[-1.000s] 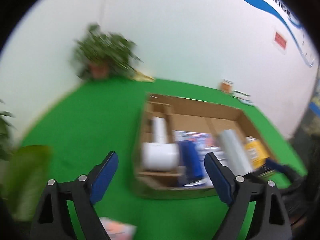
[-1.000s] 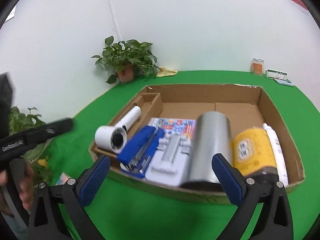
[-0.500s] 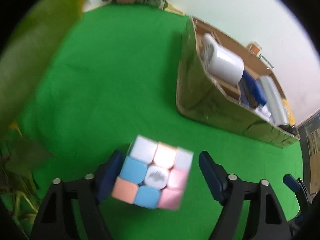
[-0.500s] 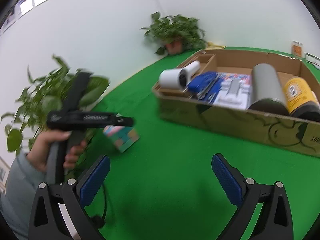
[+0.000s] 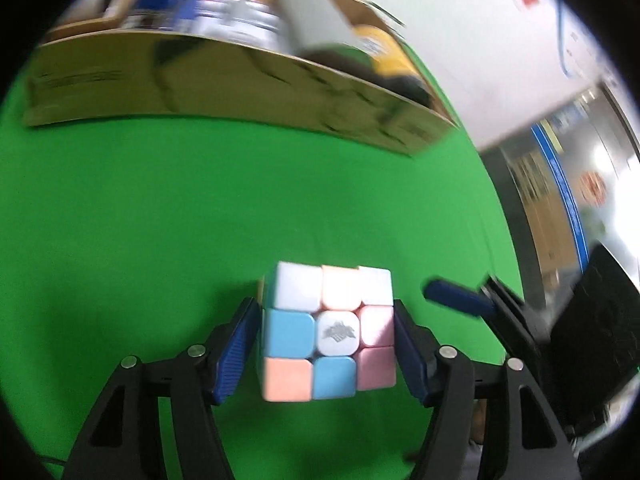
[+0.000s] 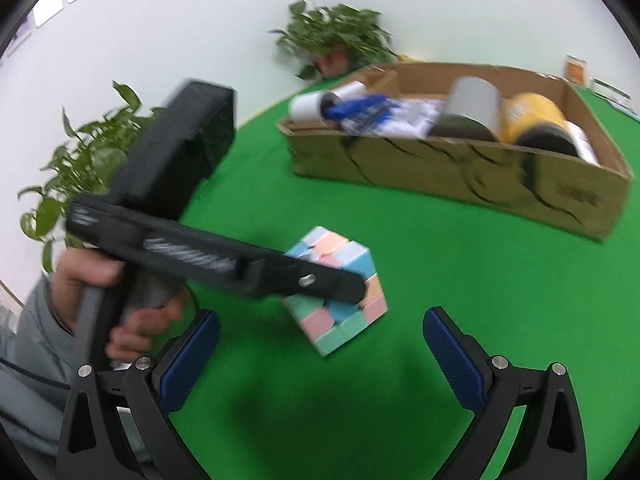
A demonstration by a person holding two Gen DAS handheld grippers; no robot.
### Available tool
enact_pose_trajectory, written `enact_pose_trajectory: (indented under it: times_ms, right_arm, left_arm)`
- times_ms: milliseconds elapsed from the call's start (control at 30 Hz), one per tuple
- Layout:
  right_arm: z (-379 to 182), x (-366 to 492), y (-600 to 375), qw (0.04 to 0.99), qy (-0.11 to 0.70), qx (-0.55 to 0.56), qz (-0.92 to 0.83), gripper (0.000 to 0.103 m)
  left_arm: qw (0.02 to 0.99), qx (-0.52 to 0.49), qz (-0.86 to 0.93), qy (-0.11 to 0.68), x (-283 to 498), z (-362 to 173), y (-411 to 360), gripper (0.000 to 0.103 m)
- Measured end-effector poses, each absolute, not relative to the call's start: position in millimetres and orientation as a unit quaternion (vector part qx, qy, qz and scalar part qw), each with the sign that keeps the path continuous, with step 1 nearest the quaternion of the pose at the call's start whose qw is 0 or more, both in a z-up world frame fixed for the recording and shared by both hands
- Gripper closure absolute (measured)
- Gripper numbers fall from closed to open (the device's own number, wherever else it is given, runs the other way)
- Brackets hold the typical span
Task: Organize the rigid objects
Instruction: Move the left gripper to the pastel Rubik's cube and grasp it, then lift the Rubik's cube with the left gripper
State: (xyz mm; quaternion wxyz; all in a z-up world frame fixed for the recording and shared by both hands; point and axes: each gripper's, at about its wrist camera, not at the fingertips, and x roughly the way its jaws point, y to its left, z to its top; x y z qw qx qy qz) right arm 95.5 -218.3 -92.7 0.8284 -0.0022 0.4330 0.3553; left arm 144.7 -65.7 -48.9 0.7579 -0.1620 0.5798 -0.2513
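Note:
A pastel puzzle cube (image 5: 326, 330) sits between the blue pads of my left gripper (image 5: 325, 344), which is shut on it just above the green table. In the right wrist view the cube (image 6: 340, 300) is held tilted in the left gripper (image 6: 352, 292). My right gripper (image 6: 320, 356) is open and empty, just in front of the cube. A cardboard box (image 6: 460, 176) lies further back and holds a white roll (image 6: 316, 102), a blue stapler (image 6: 356, 108), a grey cylinder (image 6: 472, 108) and a yellow can (image 6: 532, 116).
The box also shows at the top of the left wrist view (image 5: 224, 80). Potted plants stand at the back wall (image 6: 336, 40) and at the left (image 6: 76, 168). Green table surface (image 6: 460, 280) spreads between the cube and the box.
My left gripper has swung down from the box to the cube and closed on it. My right gripper has pulled back from the box and now faces the cube.

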Motion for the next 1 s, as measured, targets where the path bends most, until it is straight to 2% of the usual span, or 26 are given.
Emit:
enact_pose_trajectory:
  times_ms: [233,400,567,1000]
  right_arm:
    - [-111.1,77.1,-217.6,0.809,0.466,-0.039,0.356,0.008]
    - [-118.7,73.3,-199.5,0.811,0.468,-0.045,0.348,0.015]
    - [-131.5,84.6,-193.1,0.816,0.491,-0.051,0.301,0.034]
    - [-122.4,74.1,-188.6,0.833,0.476,-0.081,0.269,0.038]
  left_arm:
    - [0.747,-0.213,-0.284,0.562,129.1,-30.9,-49.2,0.037]
    - [0.717,-0.221,-0.271,0.603,144.4,-57.6,-50.6,0.036]
    - [0.700,-0.267,-0.278,0.601,150.8,-70.4,-46.8,0.036]
    - [0.731,-0.230,-0.262,0.586,136.5,-49.5,-62.9,0.035]
